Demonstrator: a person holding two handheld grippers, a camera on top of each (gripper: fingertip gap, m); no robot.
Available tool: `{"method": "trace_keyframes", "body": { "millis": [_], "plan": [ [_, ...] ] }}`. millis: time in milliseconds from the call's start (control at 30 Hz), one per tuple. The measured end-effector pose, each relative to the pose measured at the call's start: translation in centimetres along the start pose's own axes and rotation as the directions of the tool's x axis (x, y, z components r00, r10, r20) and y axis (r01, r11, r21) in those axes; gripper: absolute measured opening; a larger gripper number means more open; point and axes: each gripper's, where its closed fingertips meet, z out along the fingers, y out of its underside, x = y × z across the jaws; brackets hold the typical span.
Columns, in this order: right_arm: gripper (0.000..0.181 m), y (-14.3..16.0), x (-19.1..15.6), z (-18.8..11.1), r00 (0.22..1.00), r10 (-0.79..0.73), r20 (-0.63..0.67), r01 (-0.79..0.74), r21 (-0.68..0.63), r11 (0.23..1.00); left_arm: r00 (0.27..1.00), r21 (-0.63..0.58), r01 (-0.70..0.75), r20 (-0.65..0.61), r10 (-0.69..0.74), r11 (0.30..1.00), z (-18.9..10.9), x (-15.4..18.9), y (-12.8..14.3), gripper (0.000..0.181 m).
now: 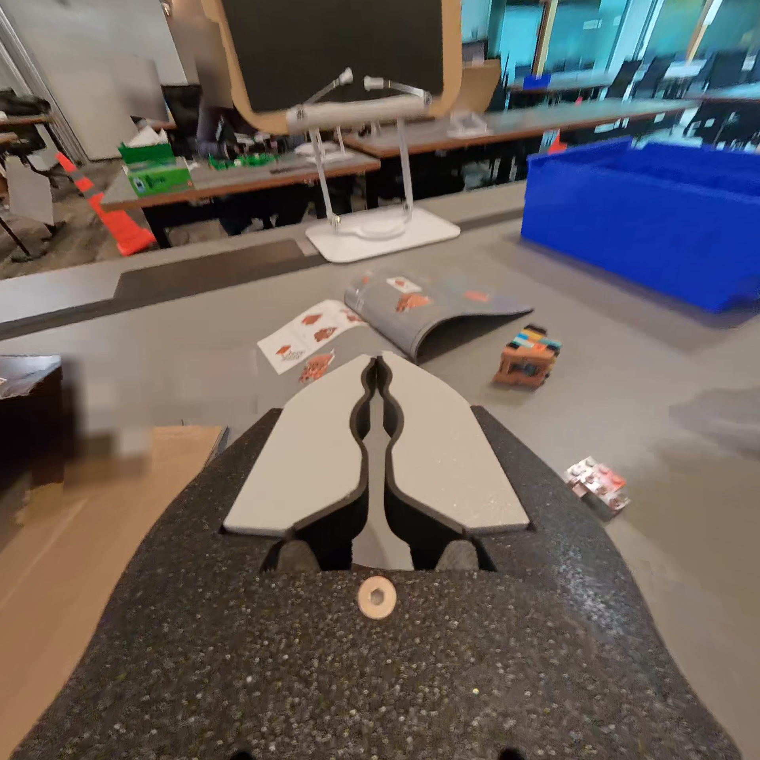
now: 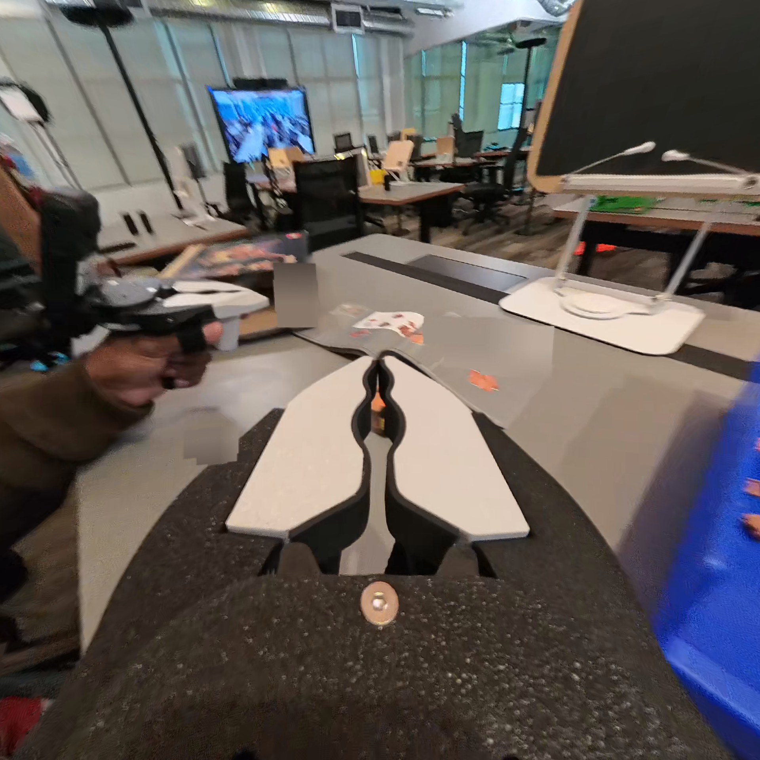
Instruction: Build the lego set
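- On the grey table (image 1: 164, 370), the orange block (image 1: 528, 357) sits right of the left gripper (image 1: 377, 362), apart.
- Both left and right gripper (image 2: 378, 362) fingertips meet, empty.

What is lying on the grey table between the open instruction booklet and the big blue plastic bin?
In the left wrist view, only bare grey table separates the open instruction booklet from the blue plastic bin.
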Motion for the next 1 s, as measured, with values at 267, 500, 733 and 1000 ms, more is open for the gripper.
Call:
{"method": "trace_keyframes", "body": {
  "millis": [267, 500, 733, 1000],
  "plan": [
    [0.000, -1.0, 7.9, -4.4, 0.968, -0.219, -0.119, 0.188, -0.228, 0.955, 0.995, -0.187, -0.012, -0.103, -0.007, 0.982, 1.9, 0.2, 4.2, 0.000],
    [0.012, 0.3, 17.5, -8.6, 0.916, -0.399, 0.045, 0.349, -0.580, 0.736, 0.991, -0.230, 0.007, -0.131, -0.038, 0.973, 2.1, 0.4, 4.9, 0.001],
    [0.016, 3.7, 24.2, -7.8, 0.870, -0.377, 0.317, 0.473, -0.751, 0.461, 0.992, -0.249, 0.008, -0.117, -0.038, 0.968, 2.3, 0.3, 5.2, 0.001],
    [0.021, 5.9, 31.0, -5.0, 0.755, -0.398, 0.522, 0.616, -0.772, 0.155, 0.995, -0.269, 0.006, -0.099, -0.033, 0.963, 2.4, 0.1, 5.4, 0.001]
  ]
}}
